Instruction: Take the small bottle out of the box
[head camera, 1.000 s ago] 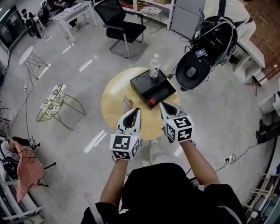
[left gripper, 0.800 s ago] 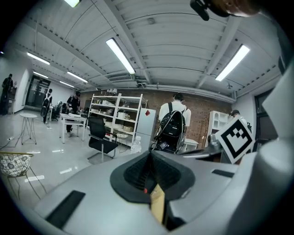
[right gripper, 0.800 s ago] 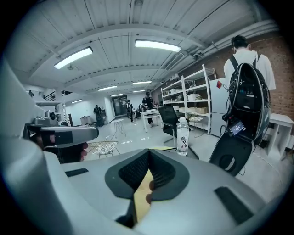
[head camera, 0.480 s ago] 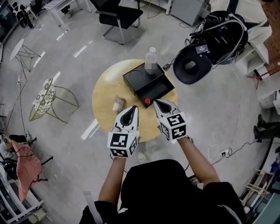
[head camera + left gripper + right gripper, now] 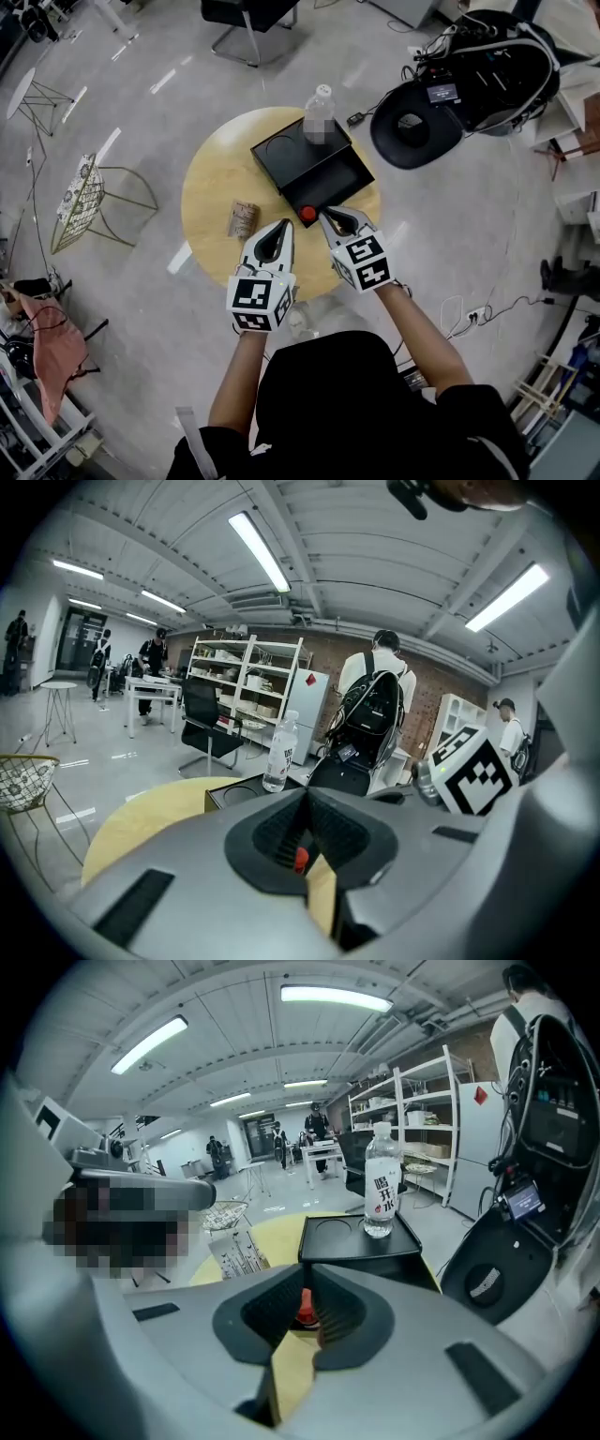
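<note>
Two grippers hover side by side over the near edge of the round worktop (image 5: 216, 187) — the left gripper (image 5: 281, 230) and the right gripper (image 5: 330, 217), each with jaws pressed together on nothing. One black box (image 5: 281, 159) lies just beyond their tips. One small bottle (image 5: 307, 214), red-capped, sits at the near corner of its open compartment, right beside the right gripper's tip. One water bottle (image 5: 319, 114) stands on the box's far side. One packet (image 5: 242, 218) lies left of the left gripper.

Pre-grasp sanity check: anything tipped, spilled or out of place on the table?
Nothing spilled or damaged. The water bottle stands upright on the closed part of the black box; the small bottle sits in its open tray. Only a small packet lies loose on the table, left of the box.
</note>
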`<action>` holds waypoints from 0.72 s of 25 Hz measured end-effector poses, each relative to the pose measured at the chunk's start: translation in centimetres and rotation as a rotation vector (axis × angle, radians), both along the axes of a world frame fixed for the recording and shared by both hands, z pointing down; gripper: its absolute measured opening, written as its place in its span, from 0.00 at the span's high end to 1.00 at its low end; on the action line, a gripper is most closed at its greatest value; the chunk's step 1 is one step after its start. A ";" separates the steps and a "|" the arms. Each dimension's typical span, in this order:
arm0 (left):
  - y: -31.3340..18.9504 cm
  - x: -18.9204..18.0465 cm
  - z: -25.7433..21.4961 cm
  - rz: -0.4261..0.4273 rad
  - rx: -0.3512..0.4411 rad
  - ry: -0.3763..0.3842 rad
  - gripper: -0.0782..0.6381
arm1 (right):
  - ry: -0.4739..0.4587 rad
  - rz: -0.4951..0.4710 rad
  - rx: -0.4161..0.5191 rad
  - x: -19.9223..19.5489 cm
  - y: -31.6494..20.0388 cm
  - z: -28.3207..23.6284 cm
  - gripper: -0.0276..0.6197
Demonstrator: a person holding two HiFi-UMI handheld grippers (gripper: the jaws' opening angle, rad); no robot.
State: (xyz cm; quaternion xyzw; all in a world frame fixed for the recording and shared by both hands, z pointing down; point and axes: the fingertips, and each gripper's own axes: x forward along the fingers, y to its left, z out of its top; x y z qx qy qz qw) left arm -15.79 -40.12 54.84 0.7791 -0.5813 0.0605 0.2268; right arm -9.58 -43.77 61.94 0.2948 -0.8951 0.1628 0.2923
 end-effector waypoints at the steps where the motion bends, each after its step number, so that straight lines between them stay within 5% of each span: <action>1: -0.2 0.1 0.4 0.000 -0.009 0.000 0.88 | 0.012 -0.007 -0.009 0.0 -0.1 0.6 0.95; 7: -0.9 -0.3 2.1 -0.016 -0.056 -0.006 0.88 | 0.042 -0.086 -0.084 -1.0 0.0 3.6 0.81; 18: -0.9 -0.8 5.0 -0.047 -0.111 -0.002 0.88 | 0.118 -0.170 -0.138 -2.6 0.3 8.7 0.71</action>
